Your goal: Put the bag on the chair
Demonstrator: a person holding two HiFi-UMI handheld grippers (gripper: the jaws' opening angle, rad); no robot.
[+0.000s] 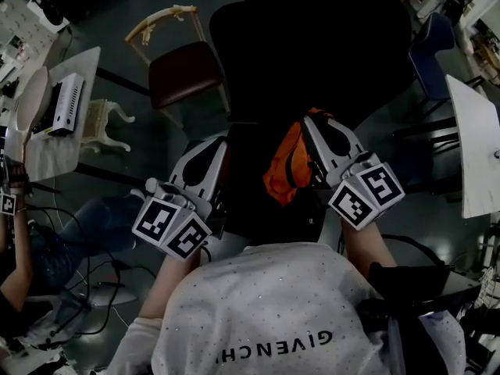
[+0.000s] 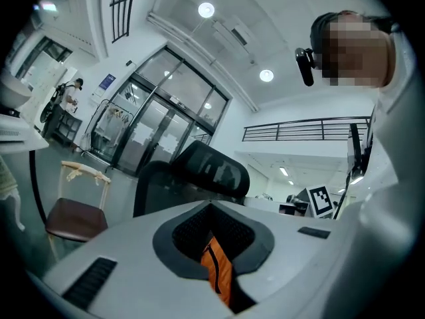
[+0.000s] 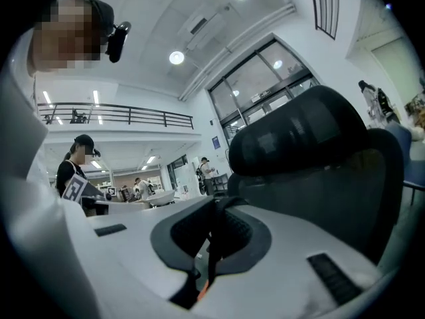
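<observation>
White speckled shirt nearest; beyond it, orange fabric bag held by both grippers.
Jaws of left gripper together on orange cloth, jaws of right gripper together on the bag's dark strap; bag between them over the seat of black mesh office chair, contact lost in darkness.

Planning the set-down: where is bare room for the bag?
The brown chair seat at left is bare. The black chair beyond the bag looks bare, though dark. The left table is crowded with a white box.
</observation>
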